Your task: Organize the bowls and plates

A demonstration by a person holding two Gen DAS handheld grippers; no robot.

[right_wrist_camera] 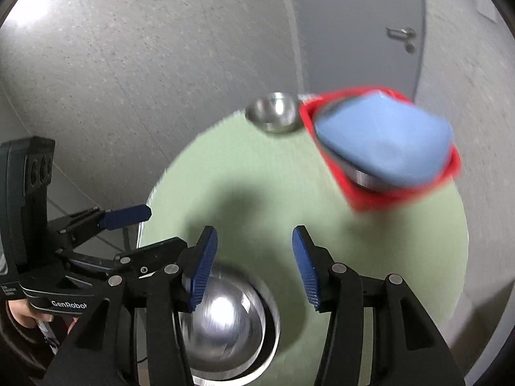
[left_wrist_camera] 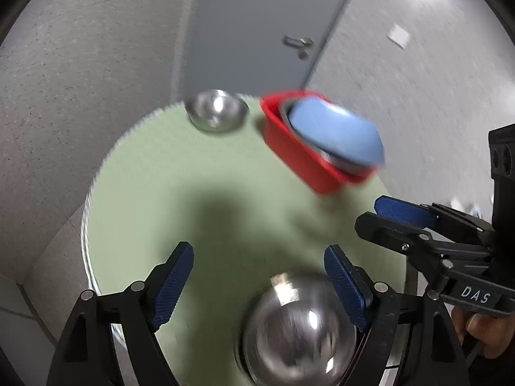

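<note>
We look down on a round, pale green desk [left_wrist_camera: 167, 173] from both wrist cameras (both pictures are somewhat smeared). Our left tool [left_wrist_camera: 257, 276] has its blue pads spread wide apart with nothing pressed between them; a shiny steel bowl [left_wrist_camera: 296, 331], turned dome-up, lies on the desk just beneath it, close to the right-hand pad, and we cannot tell whether that pad touches it. Our right tool [right_wrist_camera: 254, 267] also stands apart and empty, its gap over bare green surface, with the same upturned bowl showing just under its left pad. Each tool appears at the edge of the other's view, side by side near the desk's front rim.

At the far side sits a red basket [left_wrist_camera: 299, 157], tilted in the frame, holding a blue plate [left_wrist_camera: 338, 132] that leans on a steel dish, only an edge of which shows. Just left of the basket, apart from it, a second steel bowl [left_wrist_camera: 215, 111] stands upright, open side up. Behind are a grey door [left_wrist_camera: 257, 22] and speckled walls.
</note>
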